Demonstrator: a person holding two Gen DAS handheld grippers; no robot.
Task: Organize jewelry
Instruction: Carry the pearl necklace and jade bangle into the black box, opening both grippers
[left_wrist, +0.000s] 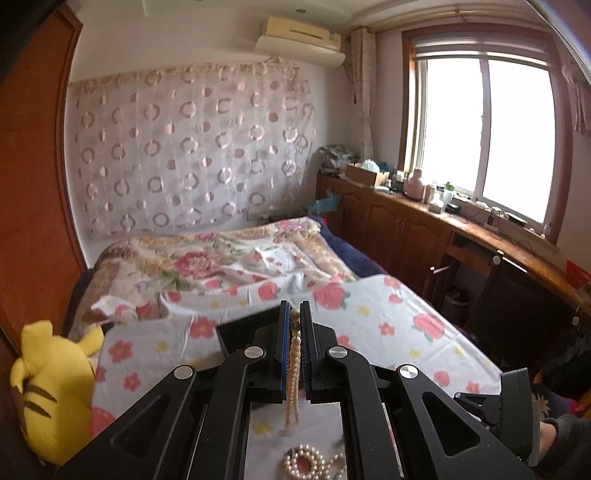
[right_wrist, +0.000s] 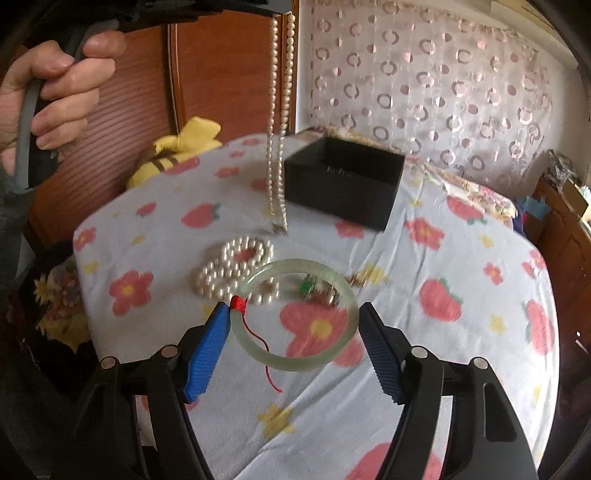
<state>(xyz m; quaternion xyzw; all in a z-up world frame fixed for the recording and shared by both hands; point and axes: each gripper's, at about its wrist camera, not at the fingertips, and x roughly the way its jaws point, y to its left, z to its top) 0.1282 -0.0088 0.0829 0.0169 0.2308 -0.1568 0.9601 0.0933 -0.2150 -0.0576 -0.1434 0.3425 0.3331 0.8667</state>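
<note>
My left gripper (left_wrist: 294, 314) is shut on a thin pearl necklace (left_wrist: 293, 373) and holds it up; in the right wrist view the necklace (right_wrist: 279, 122) hangs down to just above the cloth, left of an open black box (right_wrist: 343, 181). My right gripper (right_wrist: 293, 312) is open, its blue fingers either side of a pale green jade bangle (right_wrist: 295, 363) with a red thread, lying on the flowered cloth. A coil of bigger pearls (right_wrist: 236, 269) lies behind the bangle and shows in the left wrist view (left_wrist: 306, 461). A small green trinket (right_wrist: 308, 288) lies inside the ring.
A flowered sheet (right_wrist: 461, 332) covers the surface. A yellow plush toy (left_wrist: 51, 387) sits at the left edge. A bed with a flowered quilt (left_wrist: 221, 258) lies beyond. Wooden cabinets (left_wrist: 406, 229) with clutter run under the window at right.
</note>
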